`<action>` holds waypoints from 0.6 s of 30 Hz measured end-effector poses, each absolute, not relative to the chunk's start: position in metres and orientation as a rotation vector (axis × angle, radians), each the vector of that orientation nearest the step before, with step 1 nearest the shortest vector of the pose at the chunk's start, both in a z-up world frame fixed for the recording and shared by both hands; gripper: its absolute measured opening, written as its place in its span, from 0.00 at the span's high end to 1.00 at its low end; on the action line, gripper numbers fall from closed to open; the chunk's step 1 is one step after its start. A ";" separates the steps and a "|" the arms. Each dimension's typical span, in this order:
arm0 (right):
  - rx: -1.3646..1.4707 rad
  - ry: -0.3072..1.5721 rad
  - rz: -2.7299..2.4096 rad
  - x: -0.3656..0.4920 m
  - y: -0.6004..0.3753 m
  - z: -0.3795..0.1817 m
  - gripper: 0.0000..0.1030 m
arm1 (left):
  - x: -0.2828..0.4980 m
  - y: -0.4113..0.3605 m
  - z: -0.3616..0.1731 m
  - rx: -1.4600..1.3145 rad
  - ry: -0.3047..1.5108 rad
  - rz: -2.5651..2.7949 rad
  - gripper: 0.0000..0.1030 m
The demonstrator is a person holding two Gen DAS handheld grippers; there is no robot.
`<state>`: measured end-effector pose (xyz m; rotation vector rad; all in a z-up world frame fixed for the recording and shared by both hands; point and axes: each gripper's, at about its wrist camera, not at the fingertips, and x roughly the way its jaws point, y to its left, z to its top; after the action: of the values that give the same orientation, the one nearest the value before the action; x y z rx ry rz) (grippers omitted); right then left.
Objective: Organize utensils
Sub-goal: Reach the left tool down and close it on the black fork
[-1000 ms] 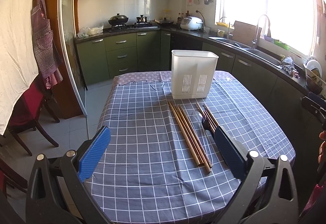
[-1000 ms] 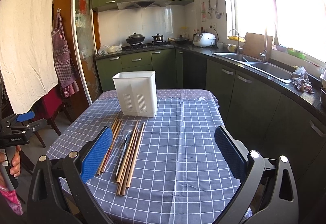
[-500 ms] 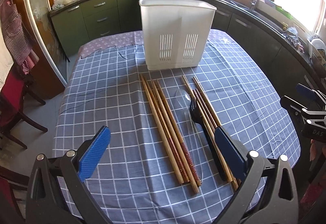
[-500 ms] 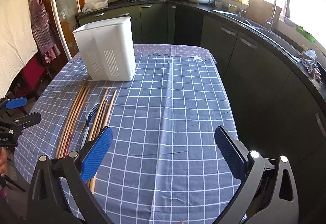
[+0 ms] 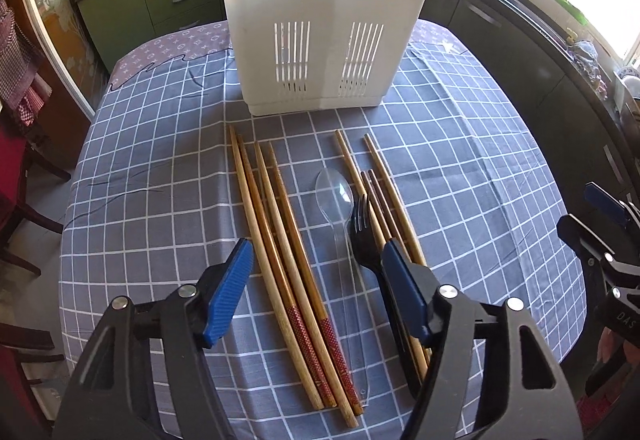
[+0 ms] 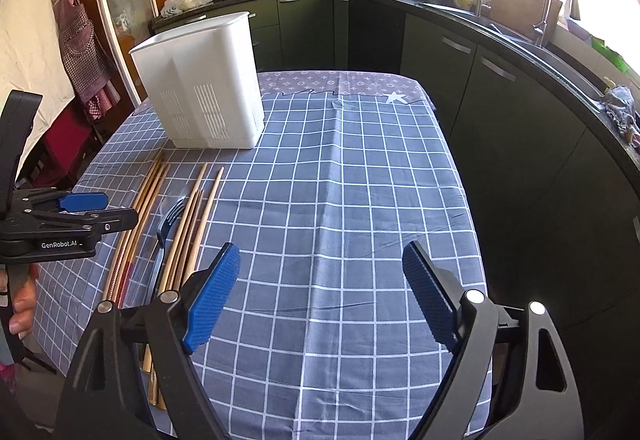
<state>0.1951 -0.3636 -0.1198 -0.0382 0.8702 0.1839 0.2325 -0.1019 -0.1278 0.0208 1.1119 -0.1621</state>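
A white slotted utensil holder [image 5: 326, 24] [image 6: 202, 88] stands at the far end of the checked tablecloth. In front of it lie several wooden chopsticks [image 5: 280, 224] [image 6: 144, 216], a clear plastic spoon [image 5: 338, 200] and a black fork [image 5: 362, 236] [image 6: 166, 228]. My left gripper [image 5: 316, 280] hovers over the chopsticks, spoon and fork; its jaws are closing, and the pads touch none of the utensils below. My right gripper [image 6: 320, 288] hangs over bare cloth to the right of the utensils, its jaws closing with nothing between them.
The table [image 6: 360, 200] has green kitchen cabinets [image 6: 500, 112] close along its right side and a sink [image 6: 520, 36] under the window. A red chair [image 5: 16, 168] stands at the table's left. The left gripper body and a hand [image 6: 20, 304] show in the right wrist view.
Both grippers have come down and forward toward the table, tilting more steeply. The utensils and holder now look larger. Both pairs of jaws have narrowed from fully wide.
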 end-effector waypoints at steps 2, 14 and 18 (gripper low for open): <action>-0.038 0.874 0.184 0.196 -0.364 -0.122 0.20 | 0.234 -0.107 -0.129 0.027 1.122 -0.170 0.38; -0.029 0.881 0.182 0.198 -0.367 -0.125 0.20 | 0.243 -0.136 -0.134 0.061 1.161 -0.178 0.53; -0.026 0.881 0.184 0.198 -0.369 -0.127 0.20 | 0.245 -0.138 -0.139 0.043 1.172 -0.179 0.70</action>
<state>0.1976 -0.3694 -0.1269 -0.0261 0.8806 0.1842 0.2453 -0.1381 -0.1389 0.0433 1.1718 -0.1789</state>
